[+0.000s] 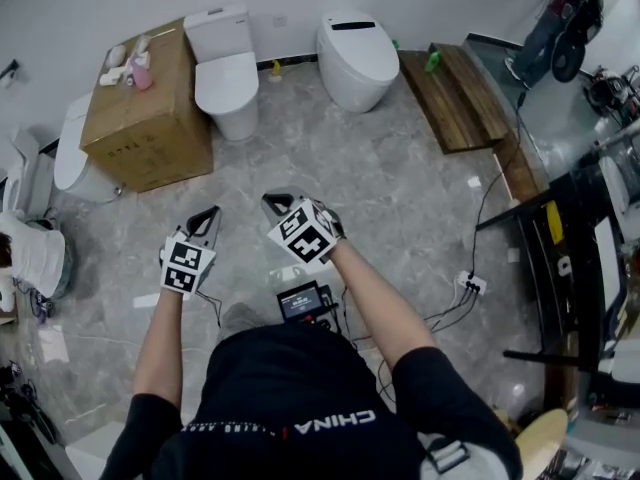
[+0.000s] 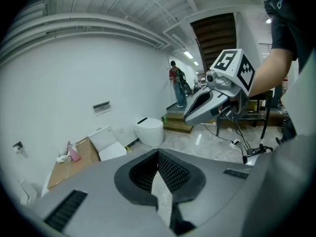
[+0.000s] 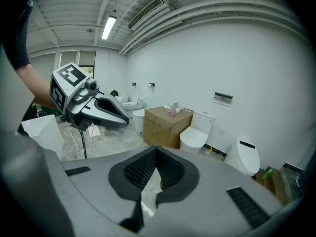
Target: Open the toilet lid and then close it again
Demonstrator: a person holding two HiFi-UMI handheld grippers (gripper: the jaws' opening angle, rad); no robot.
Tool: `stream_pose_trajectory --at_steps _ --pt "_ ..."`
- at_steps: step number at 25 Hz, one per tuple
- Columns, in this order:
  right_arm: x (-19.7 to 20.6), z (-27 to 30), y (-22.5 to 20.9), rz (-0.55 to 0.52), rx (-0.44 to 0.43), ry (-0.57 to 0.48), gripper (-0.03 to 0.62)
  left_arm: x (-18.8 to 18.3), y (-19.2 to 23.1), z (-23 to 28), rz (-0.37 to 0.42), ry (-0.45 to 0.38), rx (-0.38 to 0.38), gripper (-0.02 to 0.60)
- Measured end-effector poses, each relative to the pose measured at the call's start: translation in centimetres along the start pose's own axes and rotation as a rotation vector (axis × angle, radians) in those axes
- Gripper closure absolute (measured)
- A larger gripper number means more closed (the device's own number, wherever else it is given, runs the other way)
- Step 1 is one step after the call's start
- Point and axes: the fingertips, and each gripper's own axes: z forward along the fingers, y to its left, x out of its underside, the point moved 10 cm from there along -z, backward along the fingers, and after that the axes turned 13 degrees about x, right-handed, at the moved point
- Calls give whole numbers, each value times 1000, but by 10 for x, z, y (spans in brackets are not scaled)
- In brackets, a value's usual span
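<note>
Person is standing on the grey marble-look floor (image 1: 400, 198), facing a row of toilets along the far wall.

- Left gripper (image 1: 205, 218) and right gripper (image 1: 276, 204) are being held side by side at waist height and pointing ahead and downward. Both sets of jaws are pressed together with nothing between them. That seems sensible, since nothing is within reach yet.
- The likely target is sitting well apart from both grippers: the white two-piece toilet with a square tank (image 1: 226, 80), its lid lying flat and closed. A white egg-shaped toilet (image 1: 355, 56) is standing to its right and a brown cardboard box (image 1: 150, 123) just to its left. I cannot tell which toilet is intended.
- Head view is giving the floor layout and the gap left to cover.
- Left gripper view is adding a distant person (image 2: 176, 85) by a doorway.
- Right gripper view is showing more white toilets (image 3: 129, 105) beyond the box.
</note>
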Motion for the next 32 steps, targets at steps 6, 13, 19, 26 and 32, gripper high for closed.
stream_pose_trajectory --at_steps 6,13,19,26,32 --pt "2 24 -17 7 -21 12 582 5 18 14 -36 15 -20 572" --pt "-21 96 -38 15 -19 29 582 14 96 47 -46 2 1 572" --pt "-61 178 -57 23 14 66 582 26 193 71 -45 1 59 572" --pt "-118 265 -76 43 81 81 582 30 311 84 -17 -13 106 572" --pt "-136 307 -87 48 92 108 582 31 361 96 -24 -17 123 572"
